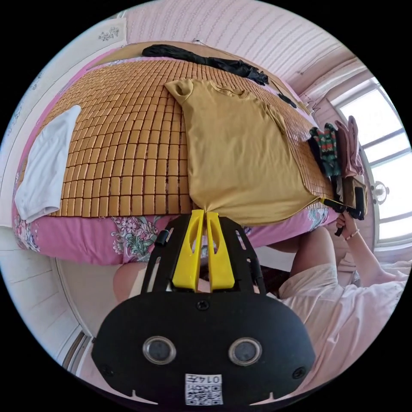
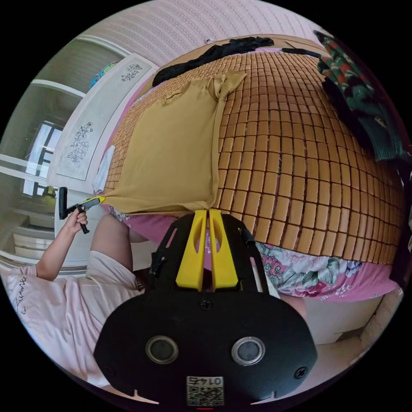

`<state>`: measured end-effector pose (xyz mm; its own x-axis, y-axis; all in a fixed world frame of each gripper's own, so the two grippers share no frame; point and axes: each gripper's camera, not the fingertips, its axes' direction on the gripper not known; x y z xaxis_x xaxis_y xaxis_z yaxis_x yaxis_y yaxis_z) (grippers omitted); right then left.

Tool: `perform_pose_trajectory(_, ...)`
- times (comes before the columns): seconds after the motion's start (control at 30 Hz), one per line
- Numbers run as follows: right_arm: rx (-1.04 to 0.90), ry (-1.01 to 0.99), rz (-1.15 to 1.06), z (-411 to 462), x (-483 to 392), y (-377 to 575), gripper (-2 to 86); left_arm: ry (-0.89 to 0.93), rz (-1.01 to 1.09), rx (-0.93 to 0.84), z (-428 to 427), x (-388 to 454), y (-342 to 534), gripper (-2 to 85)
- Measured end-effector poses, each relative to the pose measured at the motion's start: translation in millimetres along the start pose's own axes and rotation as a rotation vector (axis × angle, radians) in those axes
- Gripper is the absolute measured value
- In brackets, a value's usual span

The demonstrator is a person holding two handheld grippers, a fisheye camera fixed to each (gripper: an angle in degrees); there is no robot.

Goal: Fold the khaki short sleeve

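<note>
Matt khaki cloth shirt [image 1: 240, 150] lies on glossy bamboo-tile mat [image 1: 128, 141].

Left gripper [image 1: 205, 213]: yellow jaws closed together at the tips, clamping fabric. Right gripper [image 2: 208, 212]: jaws likewise pressed together on fabric. Each is held in an outstretched hand [image 2: 77, 218].

the khaki short-sleeved shirt [image 1: 234, 150] lies flat on the bamboo-tile mat [image 1: 128, 141] beyond the left gripper [image 1: 205, 212], a white folded cloth [image 1: 47, 167] to its left, a black garment [image 1: 206, 60] behind.
</note>
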<state>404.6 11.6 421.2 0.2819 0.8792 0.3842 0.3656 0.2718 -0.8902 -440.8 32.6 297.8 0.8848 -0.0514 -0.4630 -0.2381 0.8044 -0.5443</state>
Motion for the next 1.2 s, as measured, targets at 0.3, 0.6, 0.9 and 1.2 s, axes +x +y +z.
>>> perform_pose_trajectory(0.3,-0.095,-0.025,-0.094,-6.9,-10.0,3.1,1.0,0.007,-0.004,-0.084,32.2,-7.1,-11.1,-0.7)
perform_pose_trajectory(0.6,-0.135,0.014,-0.045,-5.0,-10.6,-16.5,5.7,-0.087,0.014,-0.126,62.1,-5.8,-38.9,0.9)
perform_pose_trajectory(0.9,-0.104,0.128,-0.139,0.2,-34.6,-81.4,5.7,-0.037,0.171,-0.067,83.7,32.4,-93.9,1.3)
perform_pose_trajectory(1.2,0.137,0.222,-0.182,-20.9,-31.6,-252.1,4.7,0.031,0.393,0.039,133.0,94.1,-224.1,1.2)
